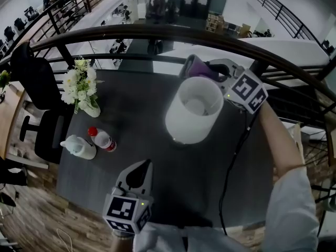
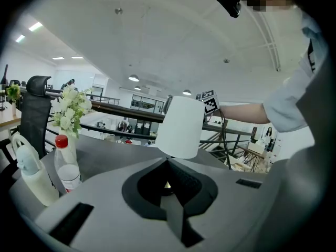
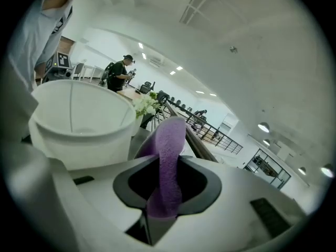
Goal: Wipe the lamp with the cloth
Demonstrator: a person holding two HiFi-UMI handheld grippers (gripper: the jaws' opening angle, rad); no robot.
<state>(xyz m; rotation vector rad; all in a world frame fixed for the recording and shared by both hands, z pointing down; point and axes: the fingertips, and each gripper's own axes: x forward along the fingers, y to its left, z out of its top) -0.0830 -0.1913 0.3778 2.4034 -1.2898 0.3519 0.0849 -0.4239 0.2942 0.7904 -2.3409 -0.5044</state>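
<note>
A lamp with a white shade [image 1: 193, 109] stands on the dark table [image 1: 147, 167], toward its far right. My right gripper [image 1: 202, 67] is at the far rim of the shade, shut on a purple cloth [image 1: 198, 67]. In the right gripper view the cloth [image 3: 167, 161] sticks up between the jaws, with the shade's open top [image 3: 79, 122] just to the left. My left gripper [image 1: 139, 173] hovers over the near edge of the table, shut and holding nothing; in its own view the shade [image 2: 181, 126] stands ahead.
A vase of white flowers [image 1: 80, 91] stands at the table's far left. A red-capped bottle [image 1: 102, 139] and a white spray bottle [image 1: 79, 147] lie nearer. A black cable [image 1: 233, 156] runs down the right side. A dark railing [image 1: 173, 33] curves behind the table.
</note>
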